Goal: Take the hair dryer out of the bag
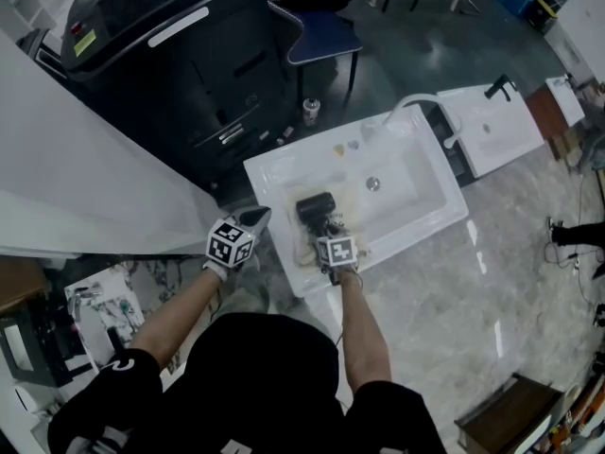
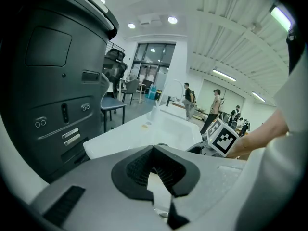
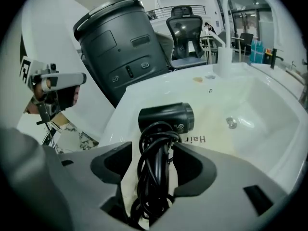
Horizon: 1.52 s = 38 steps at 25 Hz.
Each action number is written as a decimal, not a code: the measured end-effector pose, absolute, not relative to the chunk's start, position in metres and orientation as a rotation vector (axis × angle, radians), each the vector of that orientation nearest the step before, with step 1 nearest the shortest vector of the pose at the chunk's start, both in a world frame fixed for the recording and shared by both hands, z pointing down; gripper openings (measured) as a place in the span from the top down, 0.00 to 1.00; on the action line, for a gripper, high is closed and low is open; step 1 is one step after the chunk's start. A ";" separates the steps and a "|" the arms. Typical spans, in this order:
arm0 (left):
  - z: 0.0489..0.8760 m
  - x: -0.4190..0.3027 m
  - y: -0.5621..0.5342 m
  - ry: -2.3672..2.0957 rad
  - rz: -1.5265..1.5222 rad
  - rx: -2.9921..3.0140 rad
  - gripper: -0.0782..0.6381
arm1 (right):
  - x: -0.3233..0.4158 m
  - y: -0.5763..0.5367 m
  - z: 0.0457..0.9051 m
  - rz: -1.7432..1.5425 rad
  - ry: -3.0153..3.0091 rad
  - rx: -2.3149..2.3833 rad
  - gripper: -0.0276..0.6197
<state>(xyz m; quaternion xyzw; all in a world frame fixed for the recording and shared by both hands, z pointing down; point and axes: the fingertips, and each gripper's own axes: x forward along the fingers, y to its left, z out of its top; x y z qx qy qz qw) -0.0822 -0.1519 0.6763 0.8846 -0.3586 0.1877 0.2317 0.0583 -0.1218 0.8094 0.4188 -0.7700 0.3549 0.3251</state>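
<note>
A black hair dryer (image 1: 316,206) (image 3: 166,117) lies in the white sink (image 1: 416,197), on a cream bag (image 3: 202,141) printed with "Hair". Its cord is wound round the handle, which points toward me. My right gripper (image 1: 326,230) (image 3: 151,177) is open, one jaw on each side of the handle and cord; the pads do not press on them. My left gripper (image 1: 257,218) (image 2: 161,196) is shut and hovers at the sink's left corner, apart from the bag. A pale strip shows in its notch; I cannot tell what it is.
A big dark grey machine (image 1: 180,55) (image 3: 120,42) stands behind the sink on the left. A curved white faucet (image 1: 421,102) rises at the sink's far end, with a second white basin (image 1: 492,126) beyond it. A blue chair (image 1: 321,36) stands further back. People (image 2: 214,109) are in the distance.
</note>
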 end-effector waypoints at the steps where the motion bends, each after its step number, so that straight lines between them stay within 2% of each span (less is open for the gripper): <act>1: 0.675 -0.080 -0.152 -0.984 0.515 2.436 0.89 | 0.061 -0.123 0.801 0.919 -2.035 1.112 0.55; 5: 0.670 -0.071 -0.153 -0.988 0.503 2.446 0.89 | 0.072 -0.131 0.766 0.871 -2.093 1.151 0.56; 8: 0.665 -0.059 -0.150 -0.985 0.491 2.459 0.89 | 0.080 -0.133 0.741 0.842 -2.129 1.178 0.61; 13: 0.658 -0.037 -0.141 -0.974 0.474 2.481 0.89 | 0.093 -0.132 0.700 0.742 -2.197 1.224 0.73; 17: 0.655 -0.018 -0.128 -0.953 0.490 2.513 0.89 | 0.113 -0.126 0.676 0.701 -2.209 1.297 0.92; 19: 0.650 -0.009 -0.123 -0.949 0.483 2.527 0.89 | 0.123 -0.123 0.666 0.692 -2.218 1.330 0.96; 38: 0.608 0.021 -0.104 -1.002 0.347 2.563 0.89 | 0.167 -0.096 0.627 0.577 -2.283 1.356 0.96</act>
